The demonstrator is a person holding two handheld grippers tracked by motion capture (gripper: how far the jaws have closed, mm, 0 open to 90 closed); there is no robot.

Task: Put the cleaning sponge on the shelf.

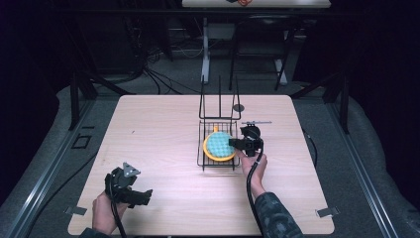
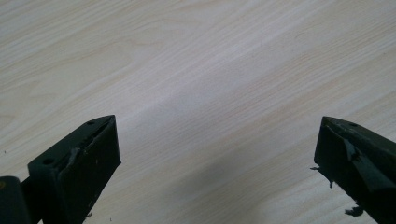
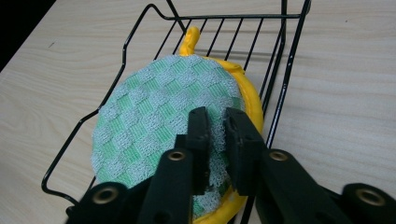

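right gripper (image 3: 217,122) is pinched nearly closed on the edge of the green checked scrub pad (image 3: 159,126), a fold of mesh squeezed between the jaws. pad lies on top of a yellow round pad (image 3: 251,100) w/ a small loop at the far end, both inside the black wire rack (image 3: 125,46) mid-table, seen in the high view at (image 1: 218,144).

left gripper (image 2: 217,154) is wide open, holding nothing, low over bare wooden table (image 2: 196,60) near the front left corner.

risks as i see it: grip is only on a thin bit of mesh, so it could slip out if pulled fast. yellow pad may cling & come along. the rack is light & unheld, left gripper well apart from it, so a snag on the wire could drag or tip it.
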